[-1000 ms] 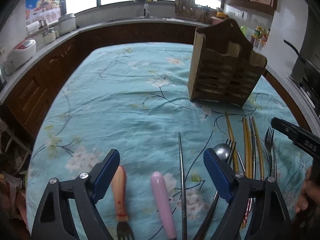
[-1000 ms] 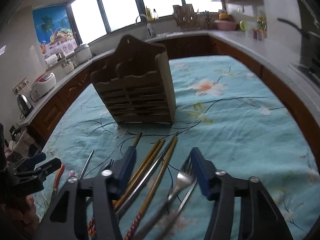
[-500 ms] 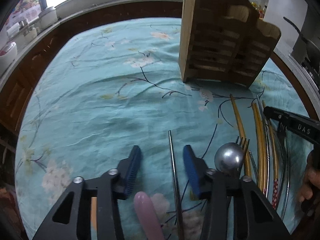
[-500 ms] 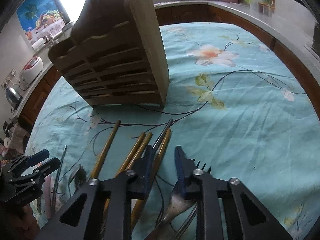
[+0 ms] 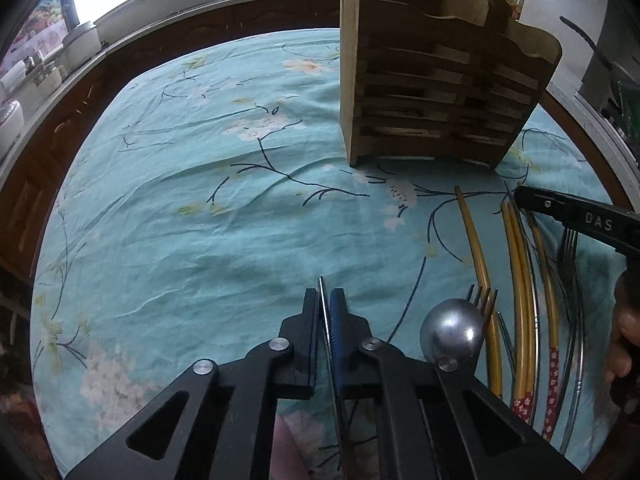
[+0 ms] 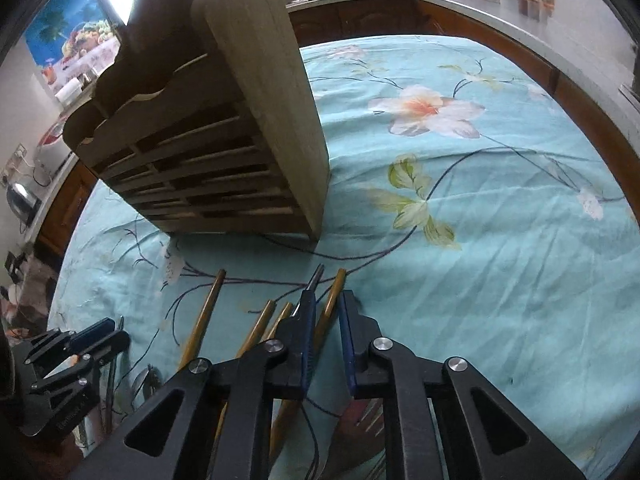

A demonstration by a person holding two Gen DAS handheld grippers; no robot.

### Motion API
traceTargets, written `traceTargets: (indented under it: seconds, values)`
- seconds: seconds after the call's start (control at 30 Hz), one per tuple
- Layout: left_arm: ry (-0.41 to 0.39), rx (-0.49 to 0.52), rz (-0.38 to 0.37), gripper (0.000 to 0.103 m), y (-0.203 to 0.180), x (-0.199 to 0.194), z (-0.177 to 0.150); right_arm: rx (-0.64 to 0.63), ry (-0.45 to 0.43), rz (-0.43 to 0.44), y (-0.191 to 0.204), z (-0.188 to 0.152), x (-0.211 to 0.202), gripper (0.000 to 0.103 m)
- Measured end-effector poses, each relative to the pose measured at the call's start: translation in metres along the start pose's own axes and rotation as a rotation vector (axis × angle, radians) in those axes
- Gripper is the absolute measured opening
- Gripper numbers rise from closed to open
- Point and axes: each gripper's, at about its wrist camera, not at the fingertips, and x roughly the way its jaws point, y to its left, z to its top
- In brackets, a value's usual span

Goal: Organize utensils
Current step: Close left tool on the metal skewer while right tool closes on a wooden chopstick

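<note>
Starting the job, by the look of it: finding no utensil in the visible slots of the wooden rack, and still needing to load every piece lying on the table in front of the rack. Holding the left tool clenched on a thin steel chopstick, well in front of the rack. Closing the right tool around a yellow chopstick just in front of the rack, without visible pad contact on both sides. Showing a spoon and a fork in the left wrist view only; showing the rack's solid side panel fully in the right wrist view only.
</note>
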Motion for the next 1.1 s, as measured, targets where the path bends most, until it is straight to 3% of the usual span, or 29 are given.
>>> traceTargets:
  seconds: [0.17, 0.4, 1.1]
  values:
    - [-0.019, -0.054, -0.056, 0.003, 0.012, -0.015, 0.0, 0.035, -0.014, 0.03, -0.006, 0.003, 0.0, 0.007]
    - [-0.094, -0.123, -0.129, 0.003, 0.031, -0.064, -0.004, 0.06, -0.13, 0.109, -0.004, -0.003, -0.051, 0.005]
    - [-0.288, -0.124, -0.151, 0.003, 0.033, -0.183, -0.034, -0.002, -0.313, 0.191, 0.02, -0.014, -0.15, 0.005]
